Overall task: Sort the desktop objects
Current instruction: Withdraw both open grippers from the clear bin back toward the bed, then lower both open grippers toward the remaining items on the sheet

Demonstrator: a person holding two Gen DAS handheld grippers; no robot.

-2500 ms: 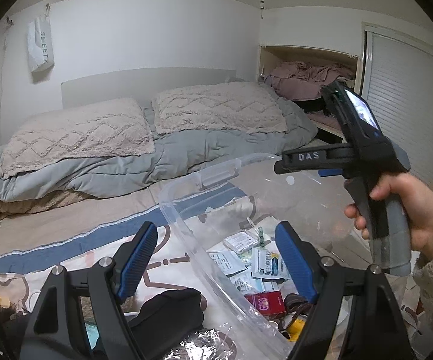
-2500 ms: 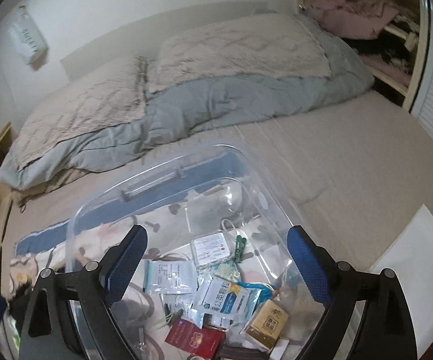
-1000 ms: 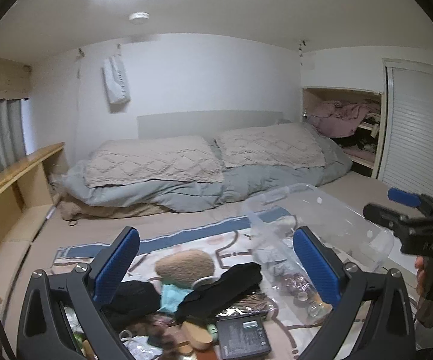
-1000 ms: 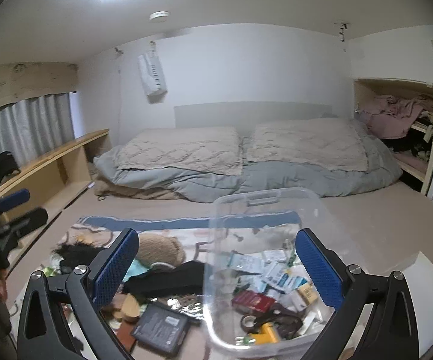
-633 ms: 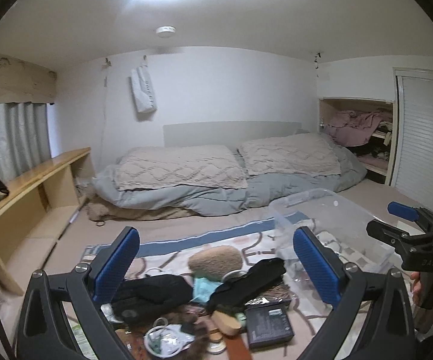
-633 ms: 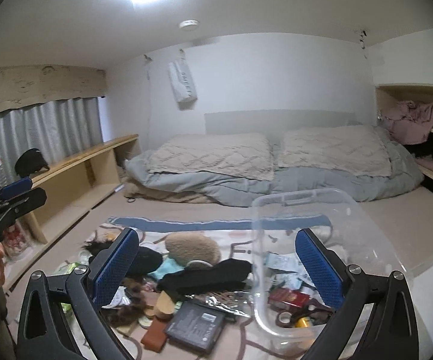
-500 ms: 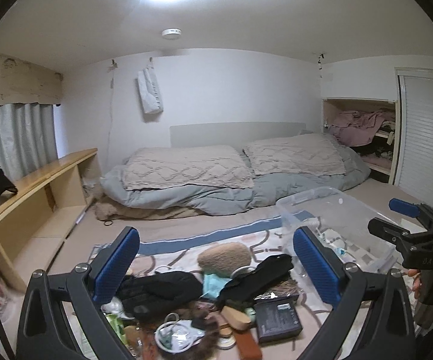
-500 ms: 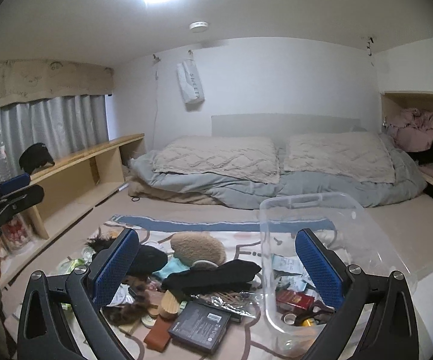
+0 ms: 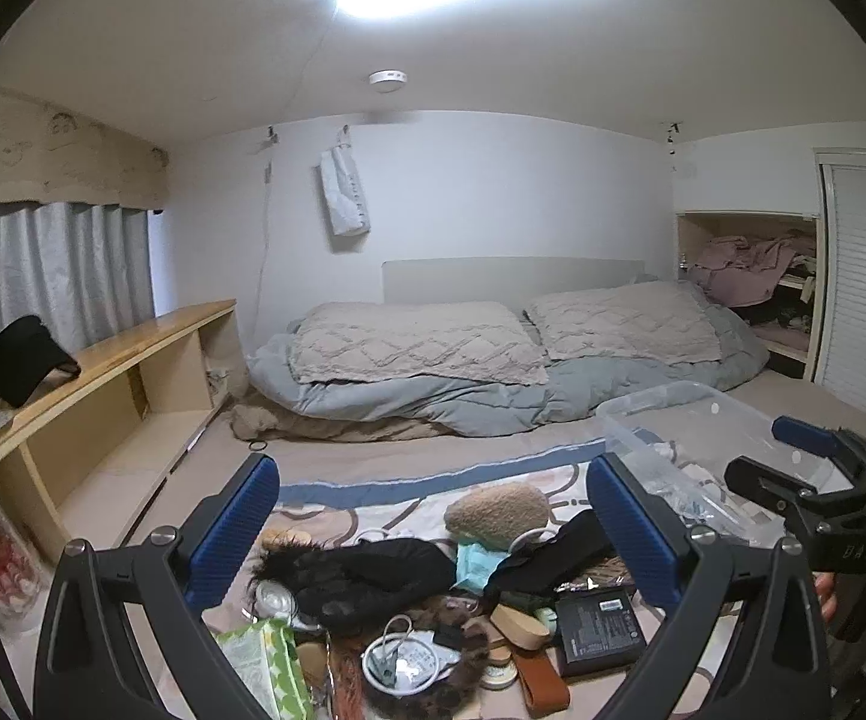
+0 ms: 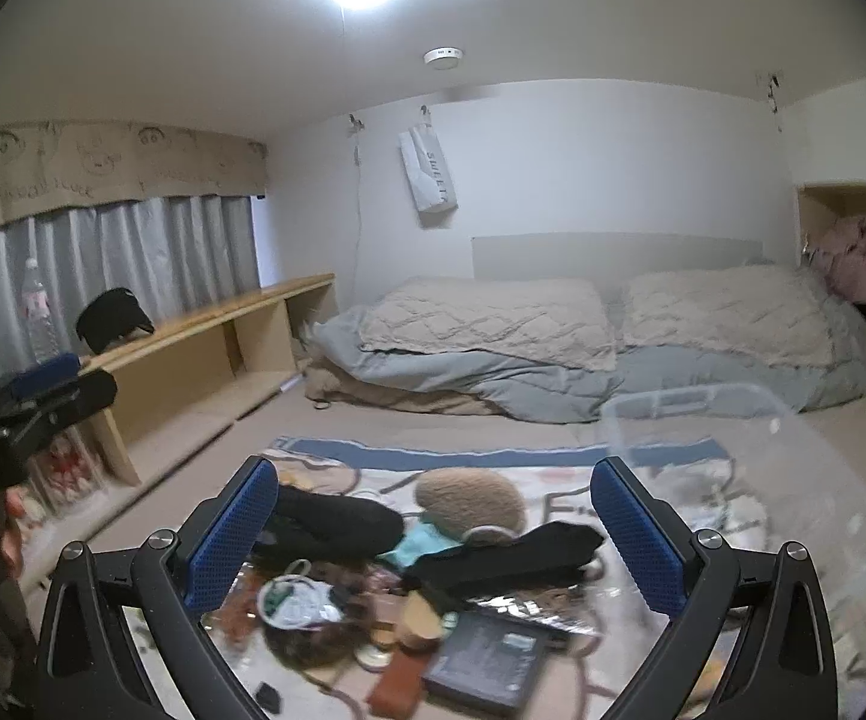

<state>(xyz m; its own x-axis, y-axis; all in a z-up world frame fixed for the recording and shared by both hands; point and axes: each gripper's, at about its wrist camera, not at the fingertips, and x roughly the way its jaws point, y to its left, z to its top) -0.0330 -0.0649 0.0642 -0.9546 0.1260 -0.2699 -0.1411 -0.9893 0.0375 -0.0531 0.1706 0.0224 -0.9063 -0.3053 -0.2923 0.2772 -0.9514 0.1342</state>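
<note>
A heap of loose items lies on a patterned mat (image 9: pixel 337 510): black cloth (image 9: pixel 367 576), a tan fuzzy oval (image 9: pixel 496 513), a teal piece (image 9: pixel 478 564), a black flat device (image 9: pixel 598 630), a green tissue pack (image 9: pixel 259 660) and a white round dish with a cable (image 9: pixel 400 660). A clear plastic bin (image 9: pixel 703 420) stands to the right of the heap with small packets inside. My left gripper (image 9: pixel 433 510) hovers open and empty above the heap. My right gripper (image 10: pixel 433 510) is also open and empty, over the same heap, with the bin (image 10: pixel 763 480) at its right.
Behind the mat, a bed with grey duvet and two pillows (image 9: pixel 421 348) runs along the far wall. A low wooden shelf (image 9: pixel 103 372) lines the left side, with a black cap (image 9: pixel 19 366) on top. A closet with clothes (image 9: pixel 751 270) is at the back right.
Both grippers have pulled back and swung left, from right above the bin to above the heap on the mat. The bin now sits at the right of both views. Both stayed open.
</note>
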